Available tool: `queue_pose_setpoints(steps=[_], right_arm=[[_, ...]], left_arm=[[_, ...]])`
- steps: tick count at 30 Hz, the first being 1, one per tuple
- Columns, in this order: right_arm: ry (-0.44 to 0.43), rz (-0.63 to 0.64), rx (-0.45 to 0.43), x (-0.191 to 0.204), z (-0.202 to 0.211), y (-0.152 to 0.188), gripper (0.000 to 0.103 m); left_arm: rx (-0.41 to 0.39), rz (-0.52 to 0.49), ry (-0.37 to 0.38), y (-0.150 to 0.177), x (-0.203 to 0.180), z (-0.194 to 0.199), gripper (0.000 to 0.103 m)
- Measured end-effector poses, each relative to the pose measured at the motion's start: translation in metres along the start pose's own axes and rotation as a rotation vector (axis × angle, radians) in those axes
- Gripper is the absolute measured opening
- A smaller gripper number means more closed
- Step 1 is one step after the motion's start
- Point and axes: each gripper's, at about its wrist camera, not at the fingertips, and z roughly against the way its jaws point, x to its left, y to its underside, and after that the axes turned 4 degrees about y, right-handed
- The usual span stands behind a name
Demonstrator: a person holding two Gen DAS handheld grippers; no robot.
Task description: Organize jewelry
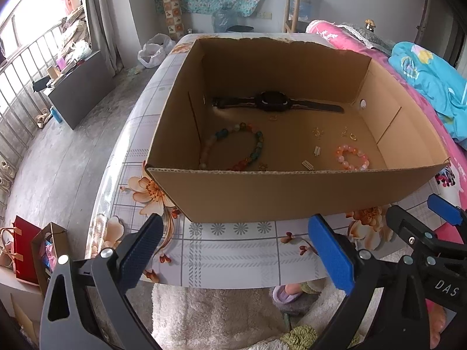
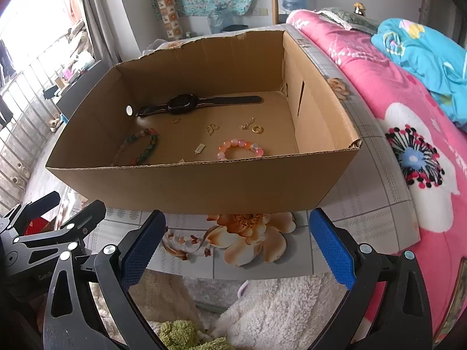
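An open cardboard box (image 1: 262, 192) (image 2: 204, 186) stands on the floral table. Inside lie a black watch (image 1: 274, 102) (image 2: 186, 103), a multicolour bead bracelet (image 1: 256, 145) (image 2: 151, 143), a pink bead bracelet (image 1: 341, 157) (image 2: 242, 145), a gold ring (image 1: 353, 136) (image 2: 257, 129), and several small gold pieces and clasps (image 1: 317, 131) (image 2: 212, 128). My left gripper (image 1: 236, 250) is open and empty, in front of the box's near wall. My right gripper (image 2: 238, 248) is open and empty, also in front of the box, to the right of the left one.
The table (image 1: 227, 259) (image 2: 376, 224) has a plaid floral cover; its near edge is just below the grippers. A pink quilt (image 2: 408, 134) lies to the right. A fluffy rug (image 1: 210, 318) lies below. Gift bags (image 1: 26, 250) stand on the floor at left.
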Motion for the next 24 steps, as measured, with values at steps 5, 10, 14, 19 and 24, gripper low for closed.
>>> queue_pose_setpoints(steps=[5,10,14,19,24], right_arm=[[-0.001,0.001,0.001,-0.0012,-0.0001,-0.0005,0.095],[-0.001,-0.001,0.001,-0.0014,-0.0002,-0.0006,0.095],[-0.002,0.001,0.001,-0.0019,0.0,-0.0004,0.095],[-0.001,0.002,0.0,-0.0022,0.0001,-0.0004,0.095],[-0.001,0.002,0.0,-0.0022,0.0003,-0.0009,0.095]], left_arm=[[0.002,-0.001,0.0,-0.0003,-0.0009,-0.0007,0.097],[0.003,0.0,0.0,-0.0004,-0.001,-0.0009,0.097],[0.005,0.002,0.0,-0.0011,-0.0014,-0.0016,0.097],[0.006,0.006,0.002,-0.0011,-0.0006,-0.0022,0.097],[0.005,0.005,0.001,-0.0012,-0.0002,-0.0022,0.097]])
